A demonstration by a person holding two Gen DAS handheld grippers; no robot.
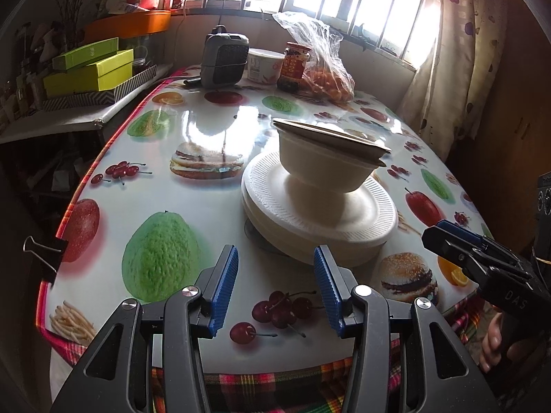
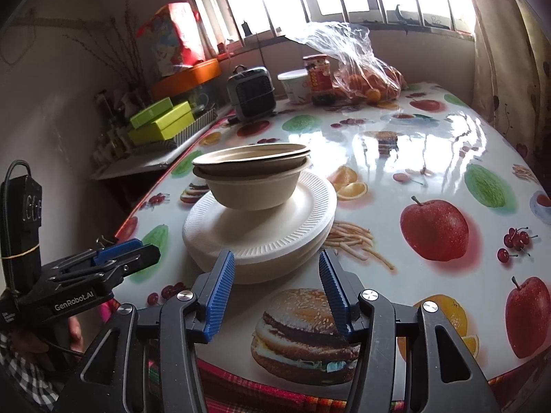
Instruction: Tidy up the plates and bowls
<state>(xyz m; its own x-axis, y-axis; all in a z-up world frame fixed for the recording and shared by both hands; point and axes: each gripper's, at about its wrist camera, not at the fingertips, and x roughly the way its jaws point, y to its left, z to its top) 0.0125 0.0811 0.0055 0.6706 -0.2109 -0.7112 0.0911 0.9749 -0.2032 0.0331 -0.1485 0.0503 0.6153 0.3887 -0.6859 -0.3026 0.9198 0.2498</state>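
Left gripper and right gripper over table's near edge, jaws partly apart, gripping nothing. Just beyond, white plates stacked, two nested bowls on top.

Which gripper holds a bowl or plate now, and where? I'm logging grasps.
Neither: the left gripper and right gripper are open and empty, short of the plates.

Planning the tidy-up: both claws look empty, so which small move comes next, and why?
Probably ease the right claw forward to the stacked beige paper bowls, since they sit atop the white foam plates and both claws hang open, holding nothing.
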